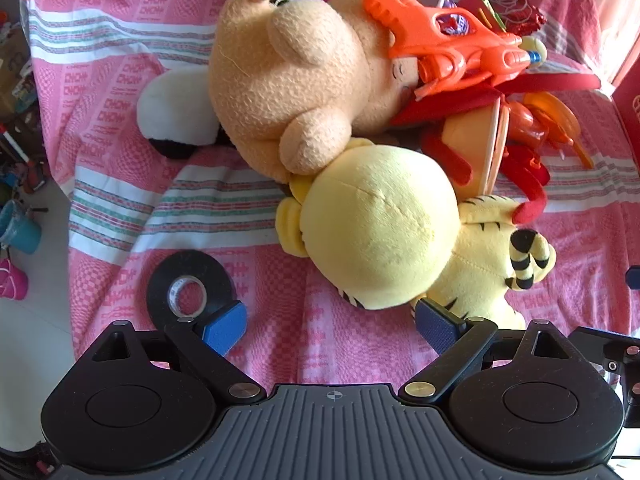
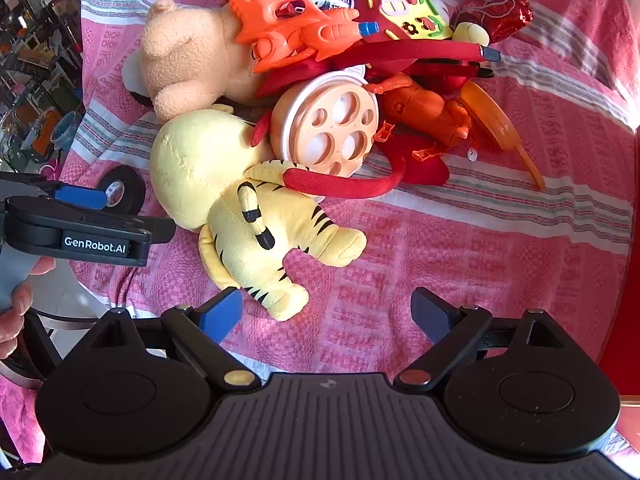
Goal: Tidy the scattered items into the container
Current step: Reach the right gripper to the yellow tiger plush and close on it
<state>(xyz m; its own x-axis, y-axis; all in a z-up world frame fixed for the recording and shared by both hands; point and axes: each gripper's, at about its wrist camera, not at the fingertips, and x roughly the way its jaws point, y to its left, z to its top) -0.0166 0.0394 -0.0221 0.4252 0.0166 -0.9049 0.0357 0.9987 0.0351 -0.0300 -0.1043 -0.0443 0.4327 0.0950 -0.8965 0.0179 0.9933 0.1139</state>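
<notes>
In the left wrist view, the left claw (image 1: 330, 322) is seen spread wide with nothing gripped between its blue pads, poised above a pink patterned cloth (image 1: 120, 92) on which the toys are heaped. A roll of black tape (image 1: 188, 286) is found lying flat on the cloth, partly overlapped by the left pad, though contact cannot be told. The yellow tiger plush (image 1: 384, 236) is placed just ahead of the claw, its round head turned away and its striped tail toward the right; its body is overlapped by the right pad. A tan teddy bear (image 1: 288, 84) is pressed against the tiger's head, and an orange water gun (image 1: 436, 40) is laid across the bear. A red box edge (image 1: 630, 108) is glimpsed at the far right. In the right wrist view, the right claw (image 2: 326, 316) is likewise held wide open and empty over the cloth, with the tiger's foot near its left pad. The left claw is visible at the left edge, held by a person's hand (image 2: 16, 308), beside the tape. Behind the tiger, a peach disc with round holes (image 2: 340, 128), an orange toy figure (image 2: 424, 108) and a red rose-printed foil item (image 2: 496, 10) are piled together.
</notes>
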